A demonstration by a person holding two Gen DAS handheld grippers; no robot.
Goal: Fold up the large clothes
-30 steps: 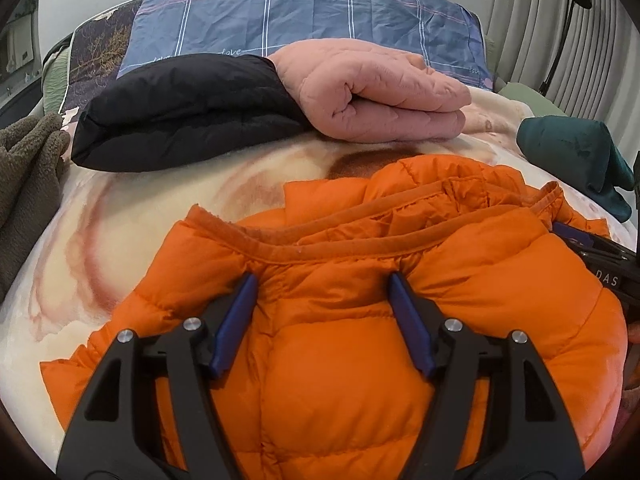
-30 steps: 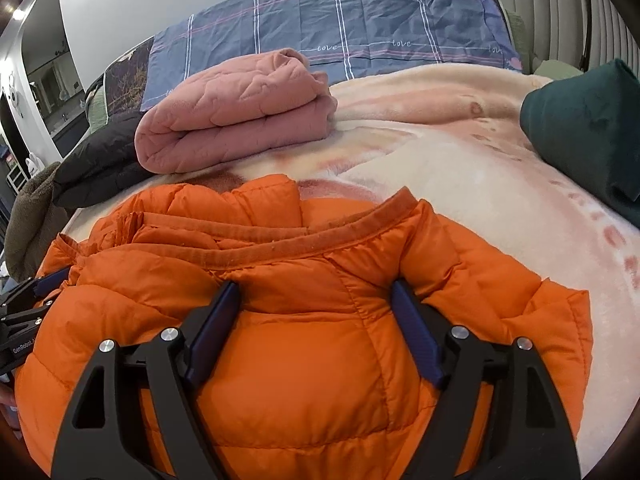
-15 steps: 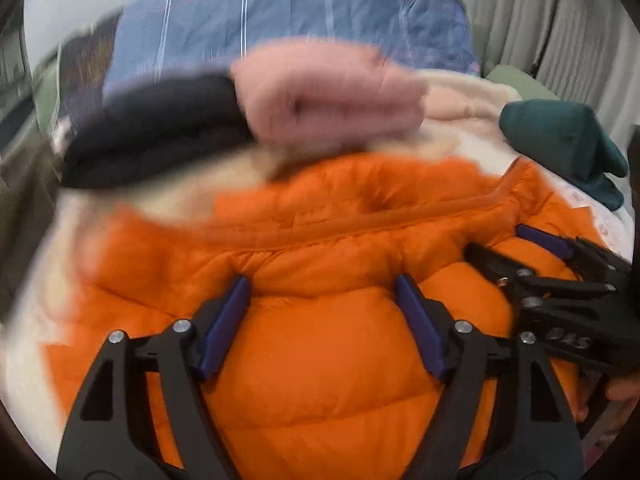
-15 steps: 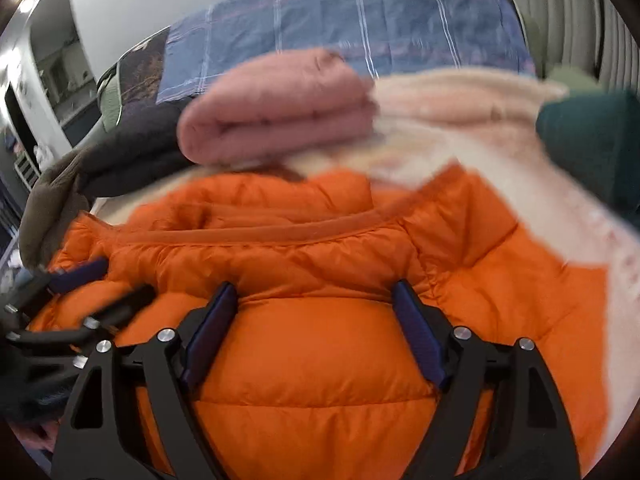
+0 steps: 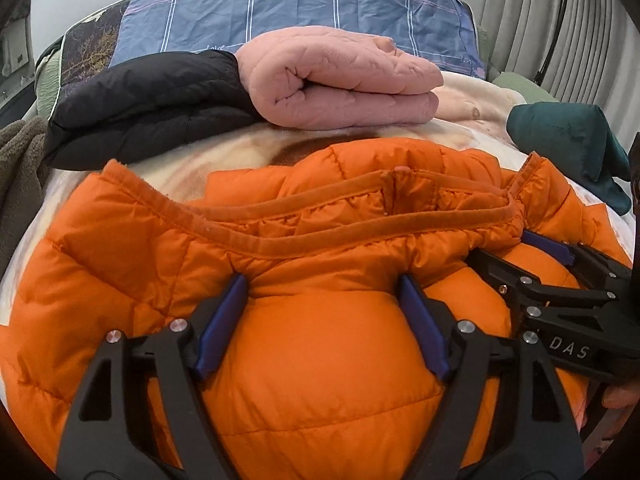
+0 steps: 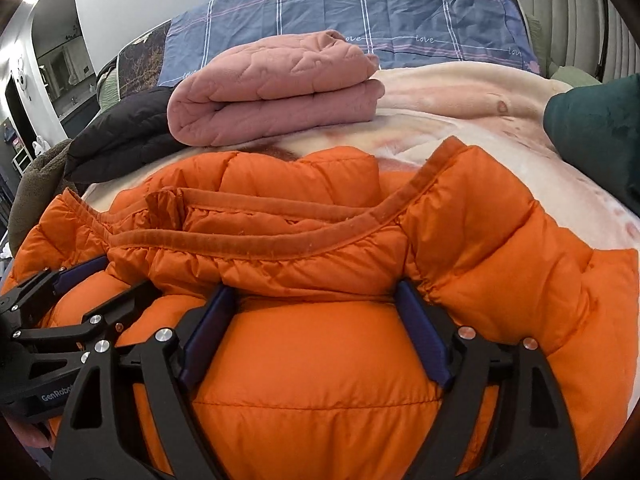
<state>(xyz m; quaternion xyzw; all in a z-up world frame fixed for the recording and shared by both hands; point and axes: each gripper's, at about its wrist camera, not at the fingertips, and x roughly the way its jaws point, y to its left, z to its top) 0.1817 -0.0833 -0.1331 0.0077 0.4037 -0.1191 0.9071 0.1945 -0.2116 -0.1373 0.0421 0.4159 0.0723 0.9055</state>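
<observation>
An orange puffer jacket (image 5: 280, 236) lies bunched on the cream blanket (image 6: 480, 120), collar trim away from me. My left gripper (image 5: 322, 284) has its blue pads pressed into a fat puffed section just below the collar. My right gripper (image 6: 314, 290) holds a similar bulge further right on the jacket (image 6: 500, 248); its jaws are opening while the padding still fills the gap. The two grippers sit close side by side: the right one (image 5: 560, 280) shows at the left view's right edge, and the left one (image 6: 72, 304) at the right view's left edge.
Behind the jacket lie a folded pink quilt (image 5: 340, 88), a black padded coat (image 5: 152, 104) and a blue plaid pillow (image 5: 300, 12). A dark green garment (image 5: 568, 140) sits at the right, an olive fleece (image 5: 20, 184) at the left.
Both grippers have drawn towards each other with the jacket in them. The jacket is bunched narrower and higher, and each gripper now shows large in the other's view.
</observation>
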